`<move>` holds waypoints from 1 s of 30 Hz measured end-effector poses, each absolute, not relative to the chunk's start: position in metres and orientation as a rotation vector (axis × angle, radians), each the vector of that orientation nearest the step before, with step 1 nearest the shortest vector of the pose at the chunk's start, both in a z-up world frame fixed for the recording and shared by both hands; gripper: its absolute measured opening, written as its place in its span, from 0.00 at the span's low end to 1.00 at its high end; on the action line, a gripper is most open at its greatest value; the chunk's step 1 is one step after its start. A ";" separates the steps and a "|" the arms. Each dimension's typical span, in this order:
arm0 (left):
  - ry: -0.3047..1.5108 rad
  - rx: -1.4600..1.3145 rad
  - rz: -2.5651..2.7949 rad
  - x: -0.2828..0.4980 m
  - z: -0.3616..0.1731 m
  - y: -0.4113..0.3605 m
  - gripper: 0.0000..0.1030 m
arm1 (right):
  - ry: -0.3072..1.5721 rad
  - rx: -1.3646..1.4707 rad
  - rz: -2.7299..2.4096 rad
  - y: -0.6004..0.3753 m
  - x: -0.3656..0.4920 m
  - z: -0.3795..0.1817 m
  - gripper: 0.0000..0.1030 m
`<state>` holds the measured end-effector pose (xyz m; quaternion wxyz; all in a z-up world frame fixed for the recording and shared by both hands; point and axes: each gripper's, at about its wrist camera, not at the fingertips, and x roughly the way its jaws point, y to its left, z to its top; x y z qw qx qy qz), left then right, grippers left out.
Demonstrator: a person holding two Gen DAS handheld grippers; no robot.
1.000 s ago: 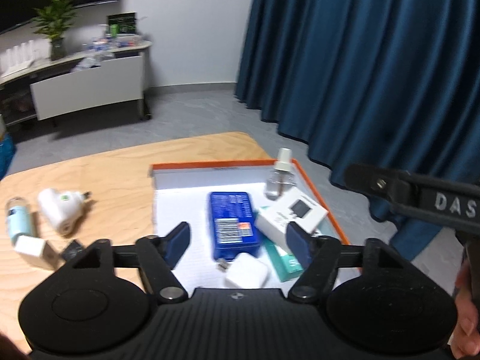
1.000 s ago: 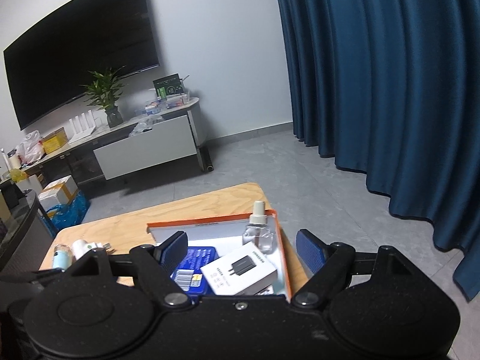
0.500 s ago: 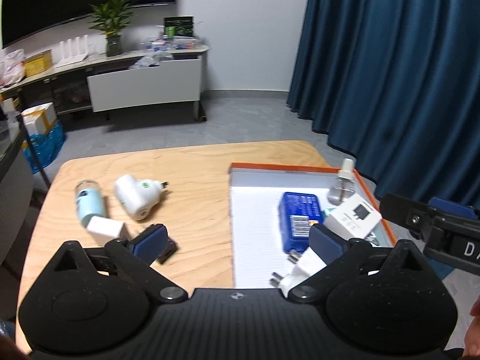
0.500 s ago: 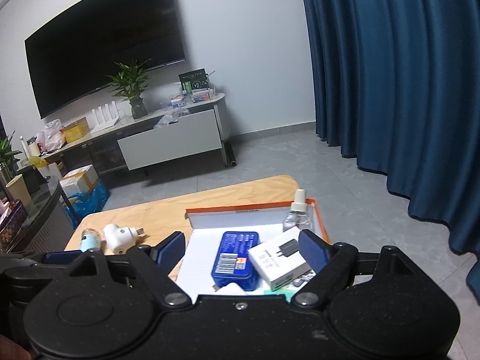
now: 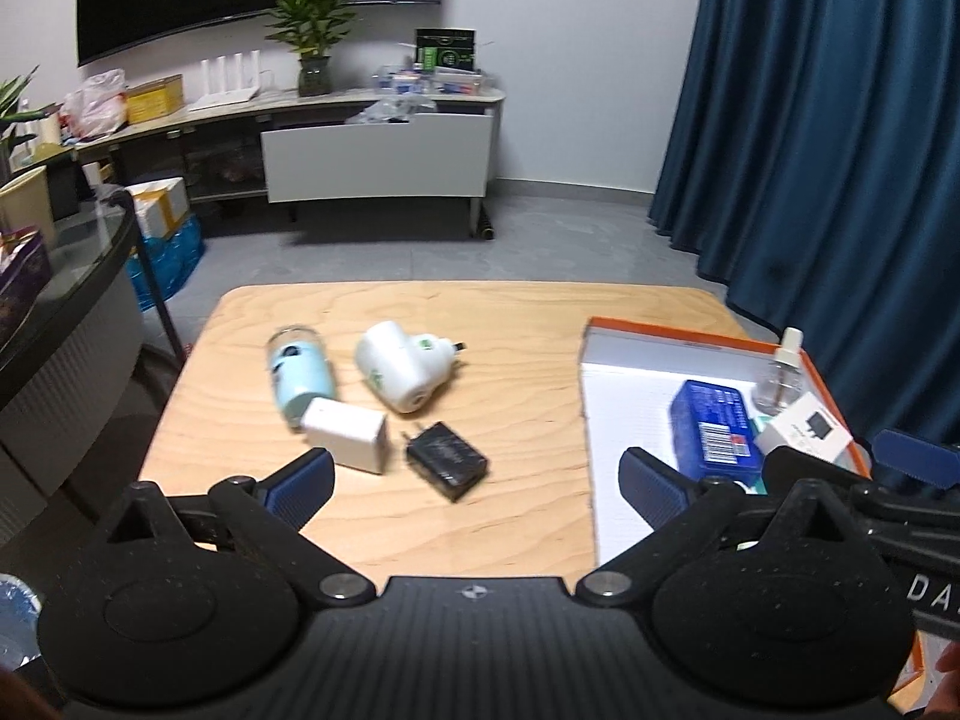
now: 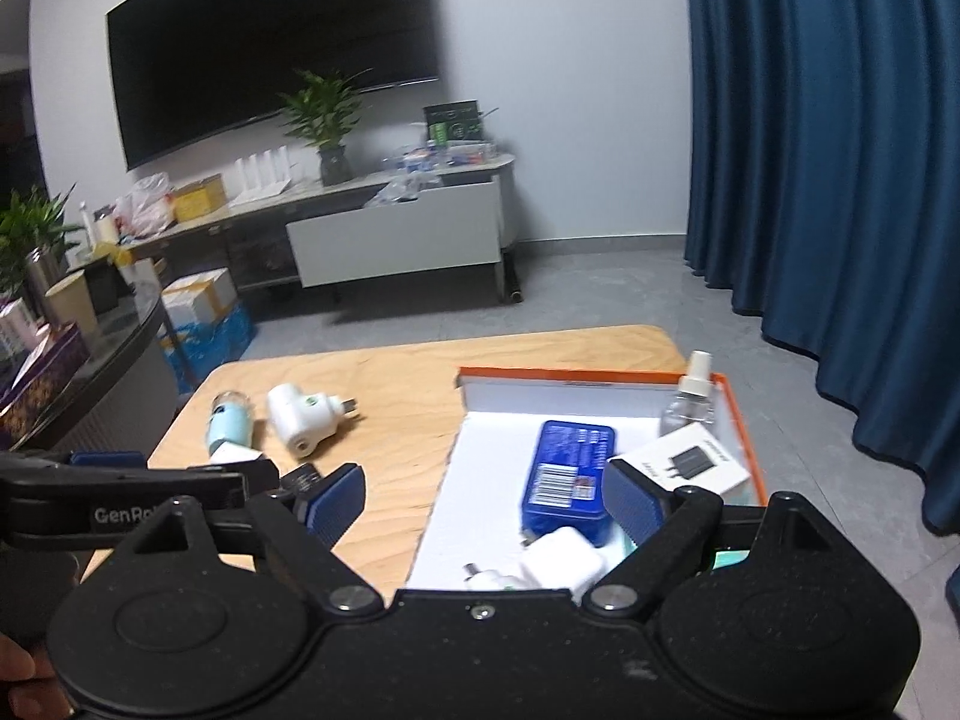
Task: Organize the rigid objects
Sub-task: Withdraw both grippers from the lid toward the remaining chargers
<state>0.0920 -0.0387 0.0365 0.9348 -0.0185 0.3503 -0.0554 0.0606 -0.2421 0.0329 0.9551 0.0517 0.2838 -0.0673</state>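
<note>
Black charger (image 5: 447, 459) lies on wood table (image 5: 516, 324) w/ white adapter (image 5: 346, 433) just left, teal bottle (image 5: 298, 374) & white plug-in (image 5: 401, 372) behind. Orange-rimmed box (image 6: 735, 414) at right holds blue case (image 6: 569, 476). Left gripper (image 5: 474, 486) spread wide, empty, above charger; right gripper (image 6: 483, 503) likewise spread, empty, over box.

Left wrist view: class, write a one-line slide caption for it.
Open left gripper above four loose items on the wooden table, beside the orange-rimmed box already holding others.
</note>
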 end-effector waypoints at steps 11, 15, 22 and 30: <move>0.707 -0.079 -0.058 0.089 0.032 -0.007 1.00 | 0.597 0.074 -0.057 -0.211 0.073 0.028 0.99; 0.709 -0.089 -0.042 0.087 0.028 0.005 1.00 | 0.609 0.068 -0.020 -0.200 0.078 0.025 0.99; 0.727 -0.115 -0.019 0.086 0.017 0.025 1.00 | 0.642 0.053 0.026 -0.184 0.089 0.014 0.99; 0.749 -0.130 0.009 0.095 0.007 0.038 1.00 | 0.675 0.057 0.053 -0.177 0.099 0.002 0.99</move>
